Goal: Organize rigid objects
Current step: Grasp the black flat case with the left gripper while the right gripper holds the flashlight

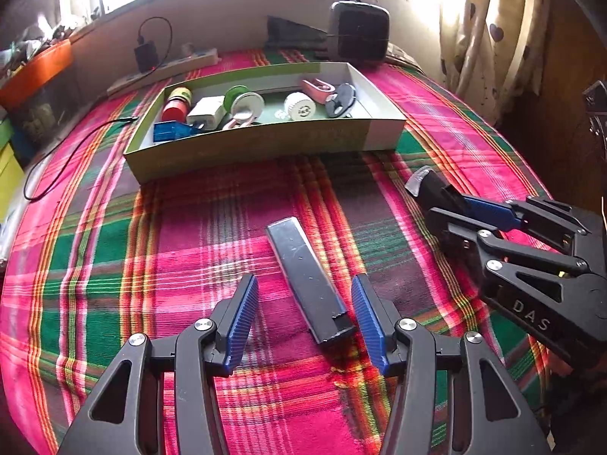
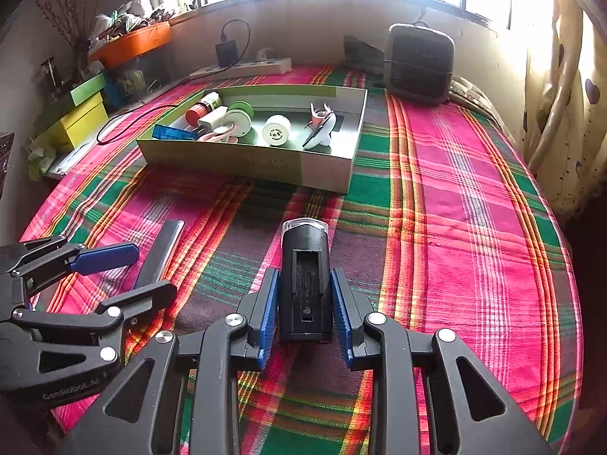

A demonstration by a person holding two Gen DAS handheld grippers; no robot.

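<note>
A flat dark metal bar point(image 1: 307, 276) lies on the plaid cloth between the blue pads of my open left gripper point(image 1: 305, 318), touching neither pad. It also shows in the right wrist view point(image 2: 161, 252). My right gripper point(image 2: 305, 305) is shut on a black bike light point(image 2: 305, 280) with a clear lens end, seen at the right of the left wrist view point(image 1: 430, 189). An open cardboard box point(image 1: 265, 144) holds several small items: a red and yellow cylinder point(image 1: 176, 104), a white charger point(image 1: 206, 112), a blue piece point(image 1: 170, 131), a white round cap point(image 1: 299, 106).
A black speaker point(image 2: 417, 62) stands at the far edge of the table. A power strip with a plugged charger point(image 2: 242, 68) lies by the wall, and a black cable point(image 1: 68, 144) runs left. Coloured boxes point(image 2: 81, 113) stand at the left.
</note>
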